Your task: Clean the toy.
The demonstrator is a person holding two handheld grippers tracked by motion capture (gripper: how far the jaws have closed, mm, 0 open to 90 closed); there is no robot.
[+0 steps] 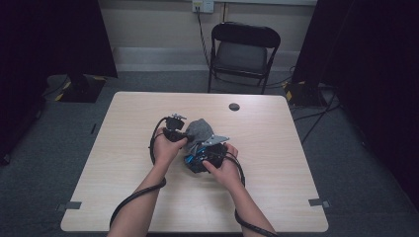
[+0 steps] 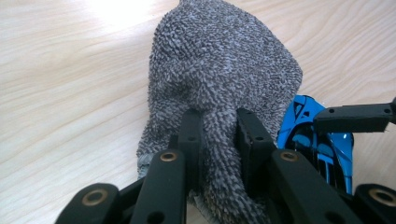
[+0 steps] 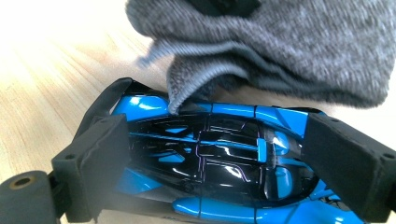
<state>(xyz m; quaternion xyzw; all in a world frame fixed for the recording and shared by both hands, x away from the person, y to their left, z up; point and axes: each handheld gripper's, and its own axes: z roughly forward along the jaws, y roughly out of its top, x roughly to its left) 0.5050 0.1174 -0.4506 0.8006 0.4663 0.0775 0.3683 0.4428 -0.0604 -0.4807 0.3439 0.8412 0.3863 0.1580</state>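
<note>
A grey knitted cloth [image 1: 200, 129] lies bunched at the middle of the table, and its hem drapes onto a glossy blue and black toy car [image 1: 191, 160]. In the left gripper view my left gripper [image 2: 217, 121] is shut on a fold of the cloth [image 2: 219, 70], with the car [image 2: 303, 126] at its right. In the right gripper view my right gripper [image 3: 219, 154] is shut on the car [image 3: 210, 186], one pad on each side of its body, and the cloth [image 3: 280, 51] hangs over the far edge. In the high view both hands meet there, left gripper [image 1: 183, 132] beside right gripper [image 1: 200, 155].
The light wooden table [image 1: 148, 207] has a small dark round disc [image 1: 234, 106] near its far edge and grey tape marks at the front corners. A black folding chair [image 1: 244, 49] stands behind the table. Dark curtains and stand bases flank both sides.
</note>
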